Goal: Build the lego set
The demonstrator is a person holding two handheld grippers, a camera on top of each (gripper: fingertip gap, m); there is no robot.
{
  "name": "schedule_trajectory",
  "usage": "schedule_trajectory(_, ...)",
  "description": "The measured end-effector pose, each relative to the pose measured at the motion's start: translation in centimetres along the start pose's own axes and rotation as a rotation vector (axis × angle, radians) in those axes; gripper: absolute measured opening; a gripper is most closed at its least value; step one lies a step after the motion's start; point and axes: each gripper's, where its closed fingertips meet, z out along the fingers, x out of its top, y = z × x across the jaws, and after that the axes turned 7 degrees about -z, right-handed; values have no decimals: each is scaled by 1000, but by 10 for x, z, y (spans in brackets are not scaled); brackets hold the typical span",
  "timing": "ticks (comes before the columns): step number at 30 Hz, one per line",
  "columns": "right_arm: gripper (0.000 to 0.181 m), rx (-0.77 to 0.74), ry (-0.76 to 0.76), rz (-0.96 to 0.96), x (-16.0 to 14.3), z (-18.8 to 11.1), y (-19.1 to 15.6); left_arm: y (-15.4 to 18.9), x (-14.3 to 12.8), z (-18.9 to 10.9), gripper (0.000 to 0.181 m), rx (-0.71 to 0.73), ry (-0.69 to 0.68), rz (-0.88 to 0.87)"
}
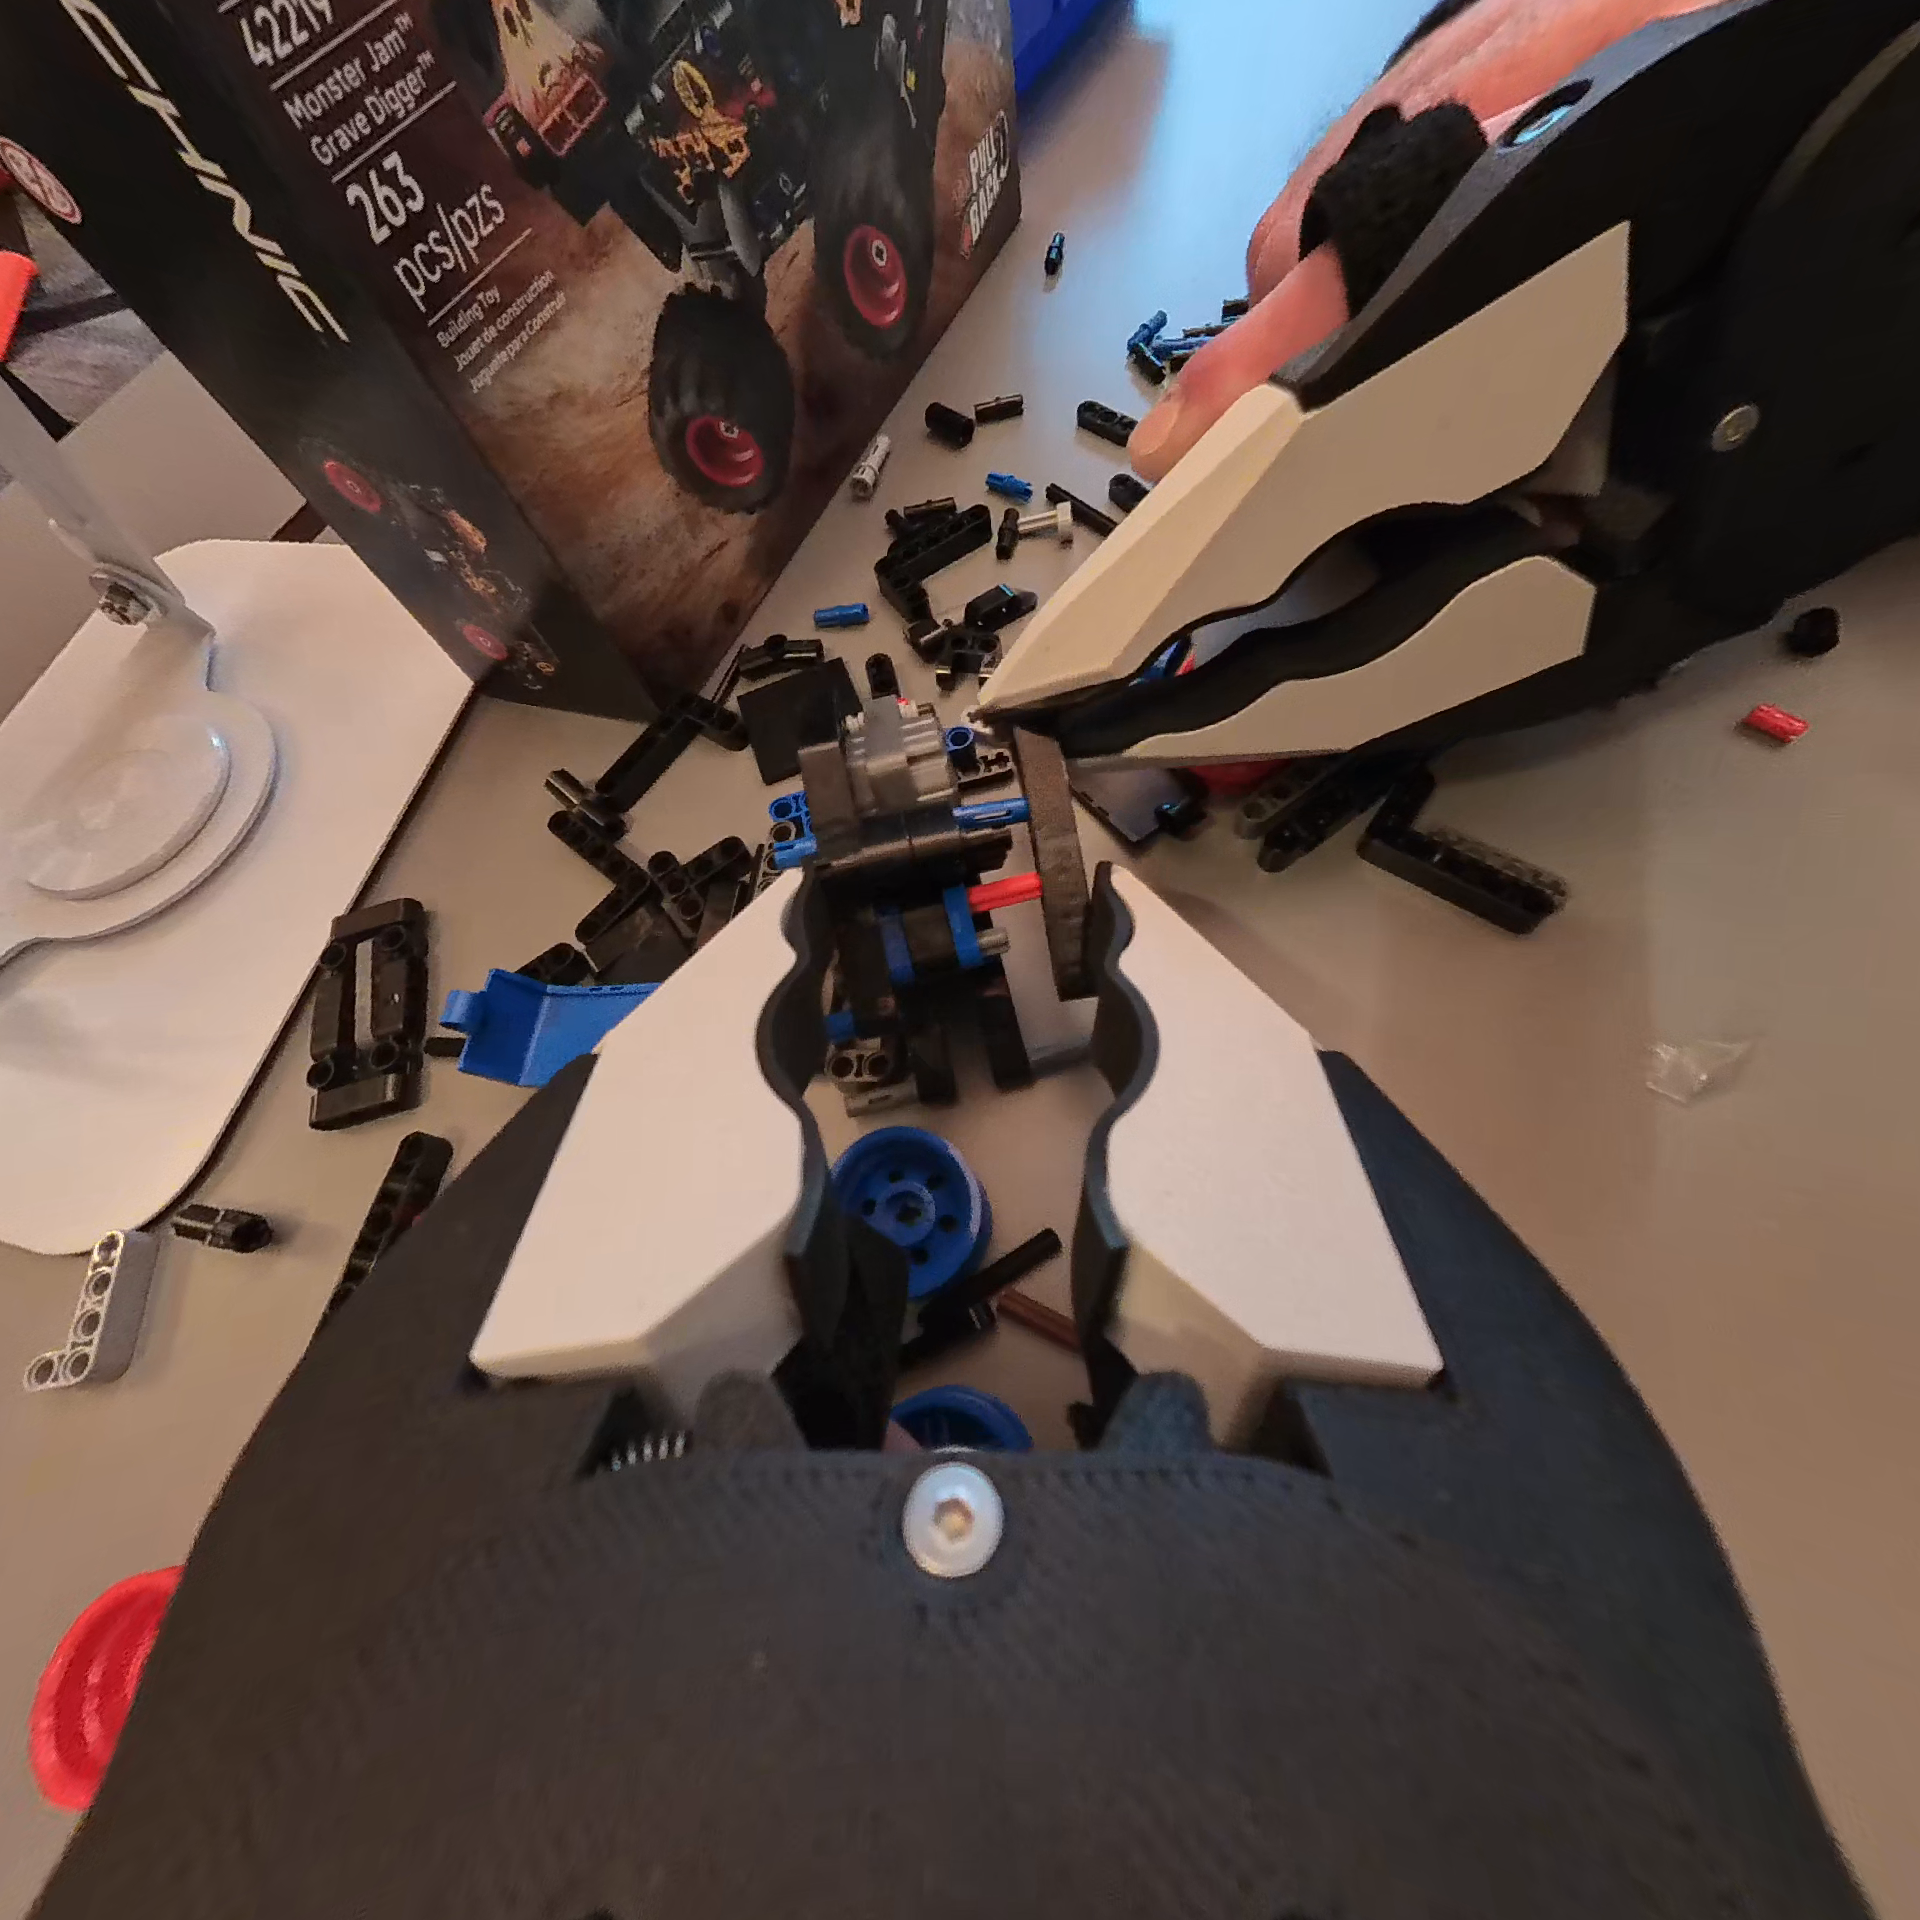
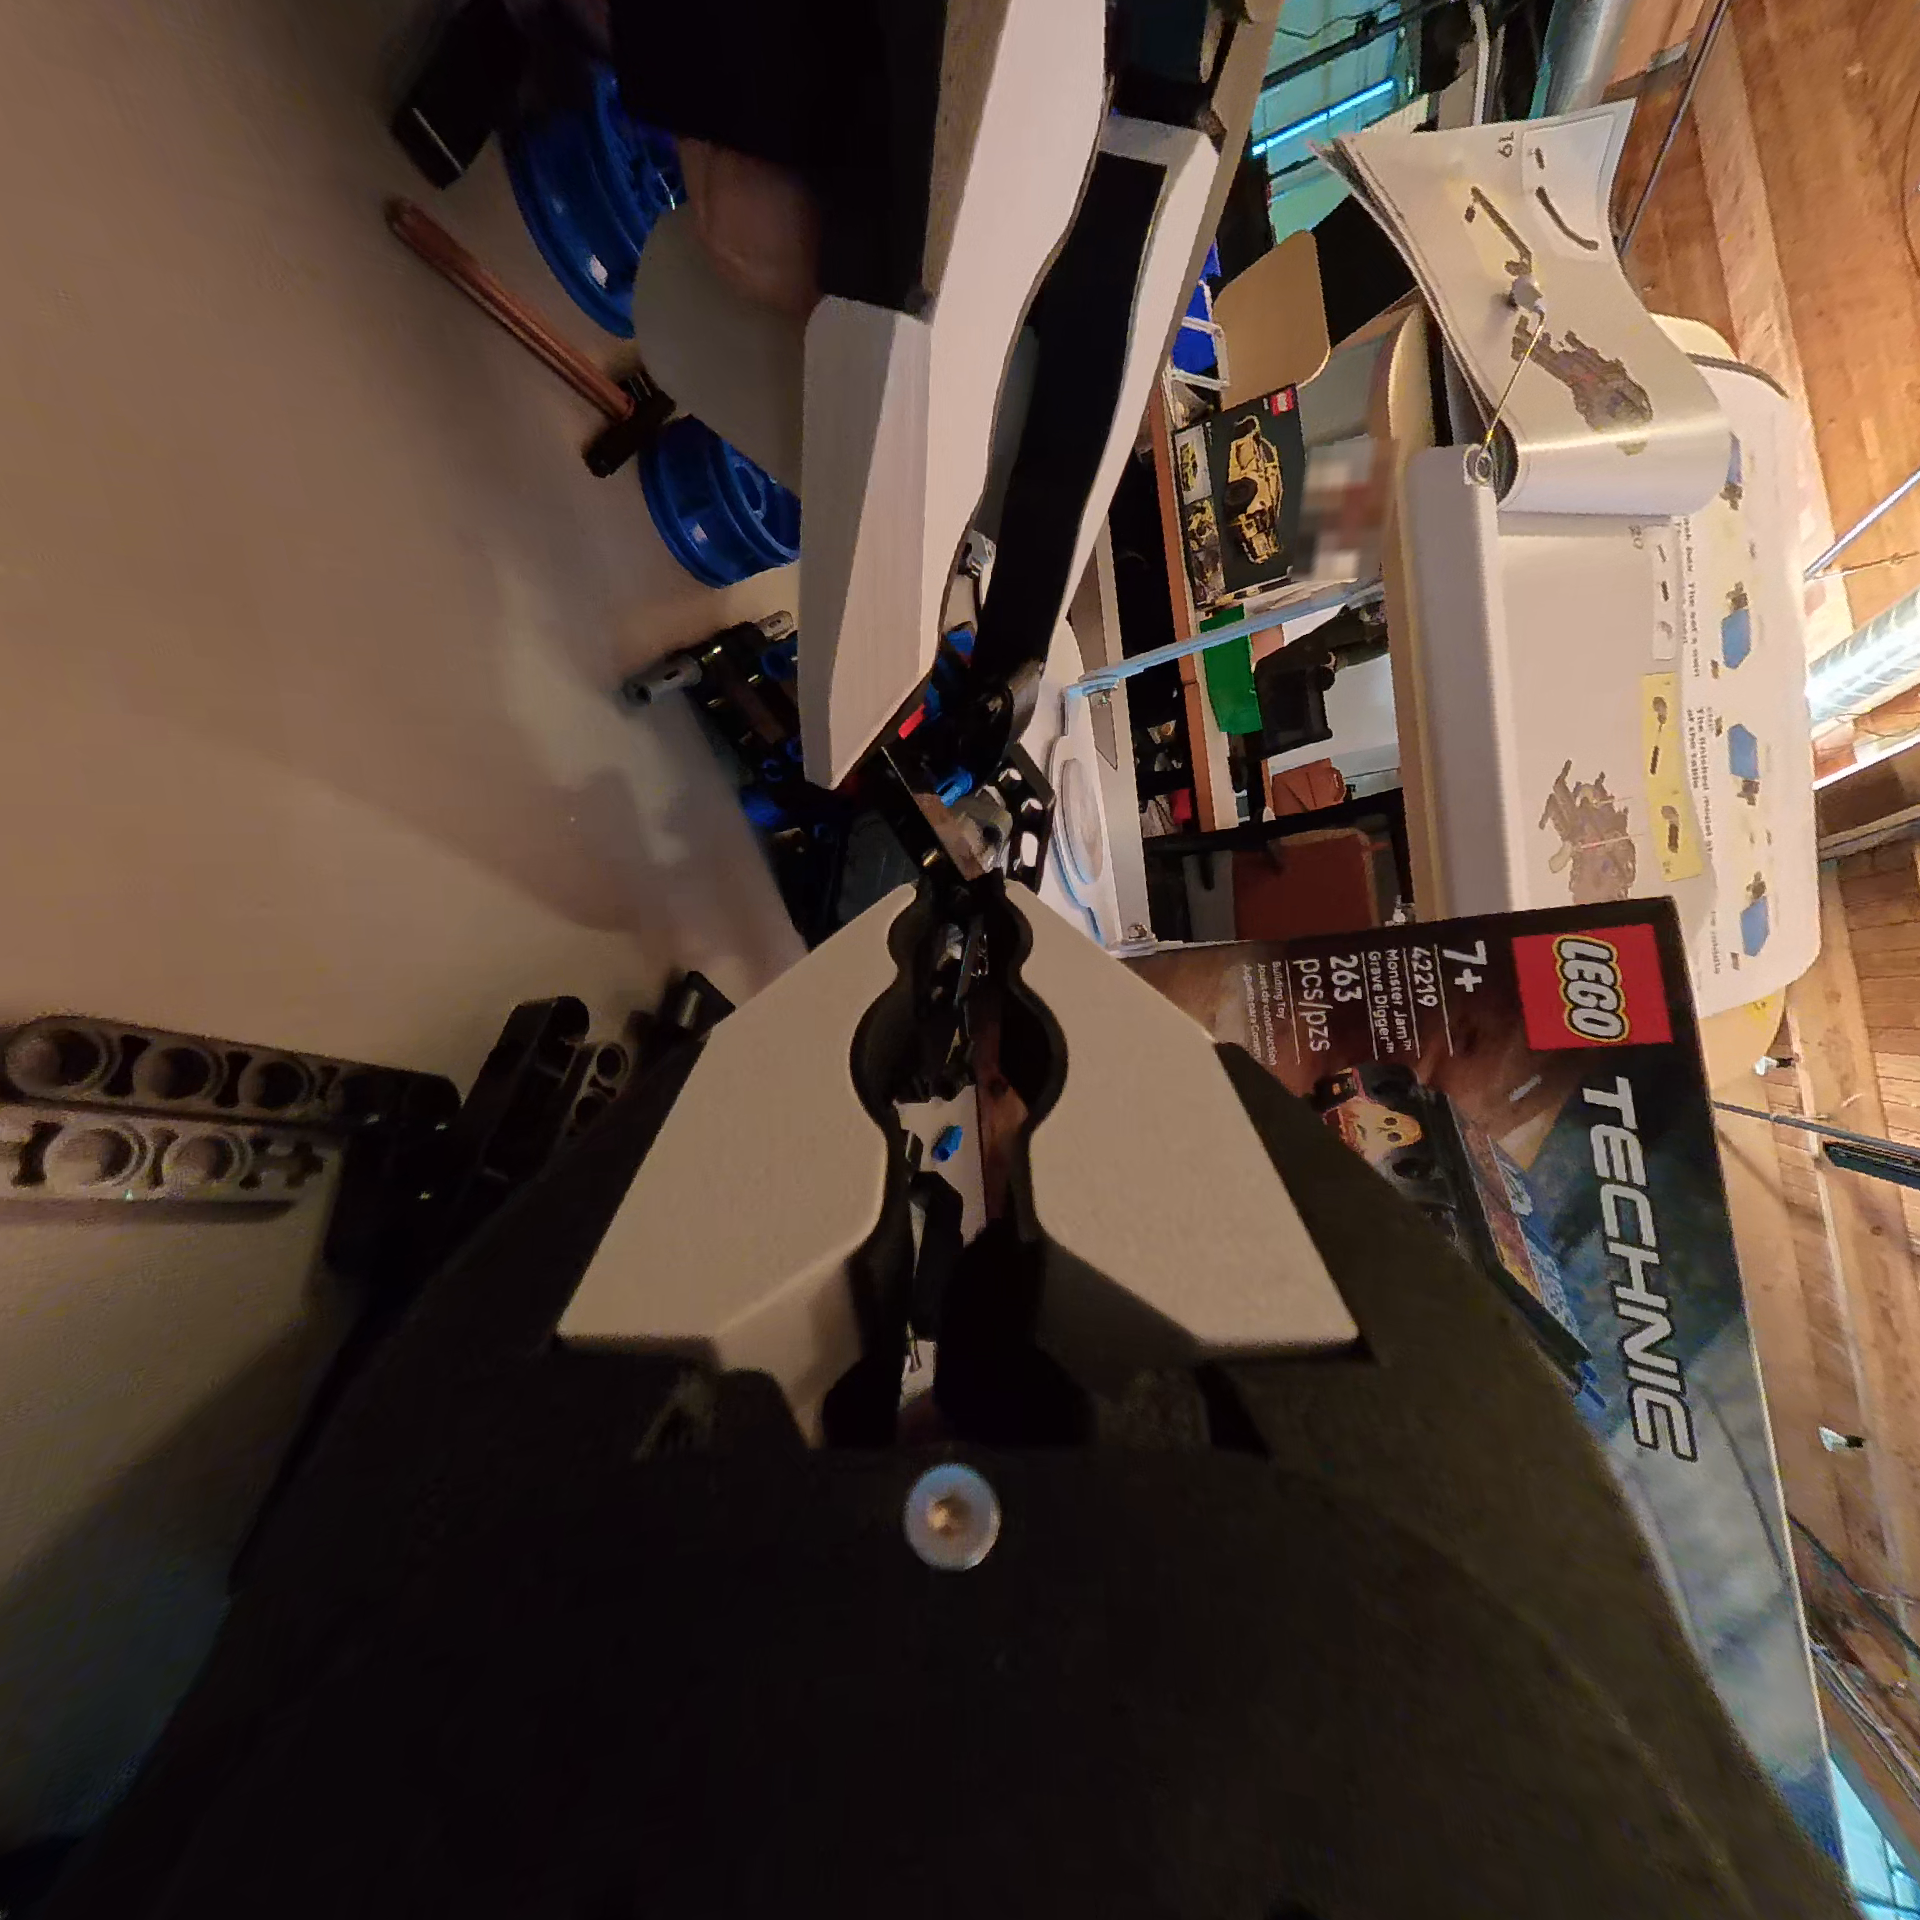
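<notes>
My left gripper (image 1: 954, 894) holds a partly built lego assembly (image 1: 894, 810) of black, grey and blue parts with a red axle, upright above the table. A black curved part (image 1: 1058, 862) stands along its right side, against my right fingertip. My right gripper (image 1: 987, 717) comes in from the upper right, its tips closed at the top end of that curved part. In the right wrist view my right gripper (image 2: 961, 899) is shut on a thin black part, with the assembly (image 2: 966, 810) just beyond and one left gripper finger (image 2: 894, 499) above it.
The set's box (image 1: 582, 312) stands behind. Many loose black and blue parts (image 1: 665, 883) lie around it. Blue wheels (image 1: 909, 1210) lie under my left gripper, a red wheel (image 1: 94, 1683) at lower left. A white stand base (image 1: 135, 810) holds the instruction booklet (image 2: 1558, 312). The grippers are tip to tip, or close to it.
</notes>
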Motion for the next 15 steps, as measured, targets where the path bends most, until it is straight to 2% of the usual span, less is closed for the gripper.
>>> schedule_trajectory(3,7,5,3,16,-1,3,-1,3,1,2,54,2,5,-5)
schedule_trajectory(15,7,-13,-38,40,-3,5,2,-6,0,2,48,54,3,38)
